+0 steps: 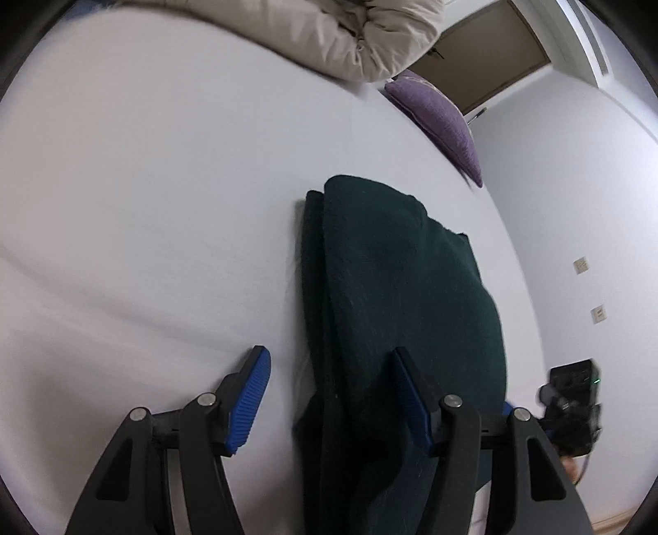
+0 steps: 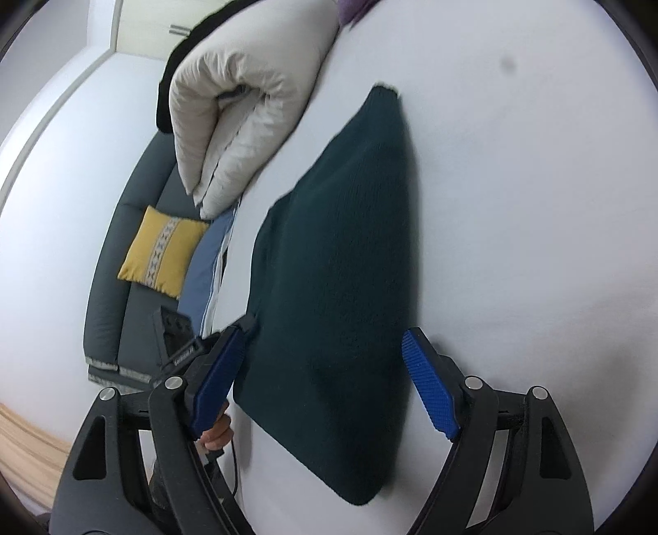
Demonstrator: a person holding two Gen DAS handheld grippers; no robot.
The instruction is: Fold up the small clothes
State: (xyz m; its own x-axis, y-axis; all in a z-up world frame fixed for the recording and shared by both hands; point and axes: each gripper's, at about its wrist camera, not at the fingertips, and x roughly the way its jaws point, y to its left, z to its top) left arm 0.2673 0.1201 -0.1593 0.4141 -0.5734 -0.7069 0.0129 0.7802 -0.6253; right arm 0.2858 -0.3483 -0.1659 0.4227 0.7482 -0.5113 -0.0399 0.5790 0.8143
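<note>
Left gripper: jaws spread wide, two ribbed blue pads on black linkage arms, nothing clamped; the near end of the dark green garment rises between the fingers, closer to the right-hand pad, though whether cloth touches that pad is hard to judge at this angle. Right gripper: jaws likewise wide apart, two ribbed blue pads, holding nothing; the garment fills the space ahead and between its fingers. One garment only, a knitted piece, folded into a long tapered stack with at least two layers showing as stepped edges on its left side in the left wrist view. It lies flat on the white bed sheet, which is smooth with shallow creases. Beyond the garment, ahead of the left gripper, one purple cushion with a fuzzy weave sits at the bed edge, and one puffy cream duvet, rolled over on itself, lies further ahead. From the right gripper the same duvet lies ahead and left; further left, past the bed edge, stands a grey sofa carrying one yellow cushion with a patterned pale centre band.
</note>
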